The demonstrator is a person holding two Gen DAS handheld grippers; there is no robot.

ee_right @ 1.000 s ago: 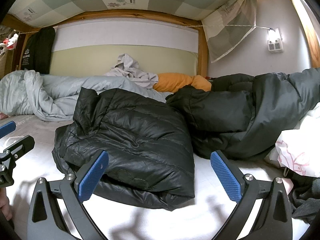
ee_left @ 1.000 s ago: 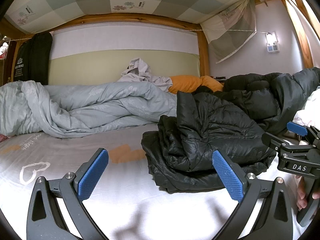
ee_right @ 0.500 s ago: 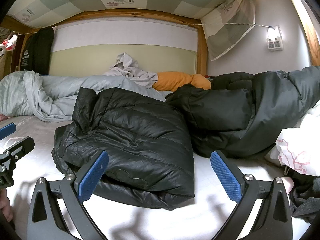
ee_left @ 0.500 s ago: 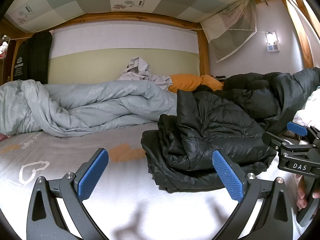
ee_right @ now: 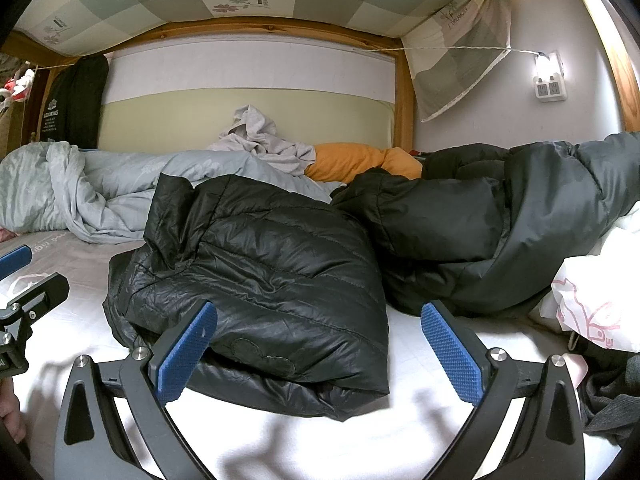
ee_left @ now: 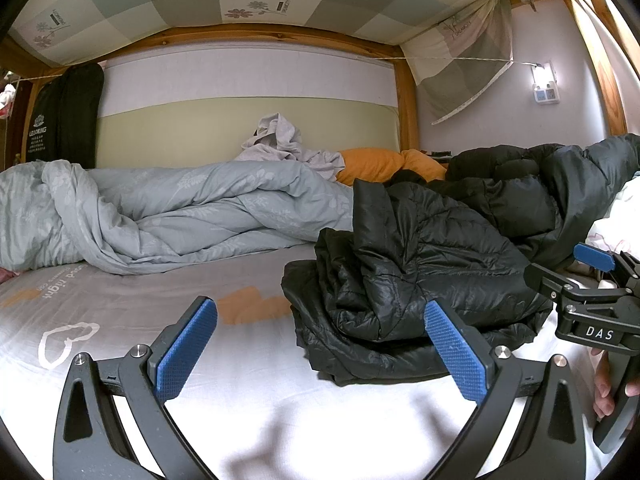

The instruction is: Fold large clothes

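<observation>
Black and quilted, the puffer jacket point(ee_right: 260, 276) lies bundled on the white bed sheet point(ee_right: 280, 440), folded over itself with its shiny shell creased; in the left wrist view the same jacket point(ee_left: 400, 280) sits to the right of centre, just beyond the right blue pad. The left gripper point(ee_left: 320, 352) hovers low over the sheet with its jaws spread wide and nothing between them; the right gripper point(ee_right: 316, 348) is likewise wide apart and holds nothing, its left pad point(ee_right: 186, 350) just in front of the jacket's near edge, though whether it touches the cloth I cannot tell. Behind the jacket a larger dark coat point(ee_right: 500, 220) is heaped against the right side; a grey duvet point(ee_left: 160, 216) lies rumpled along the back left, with an orange pillow point(ee_left: 376, 164) and a pale crumpled garment point(ee_left: 284, 140) beyond it; a white bag with pink print point(ee_right: 592, 304) rests at the right edge.
</observation>
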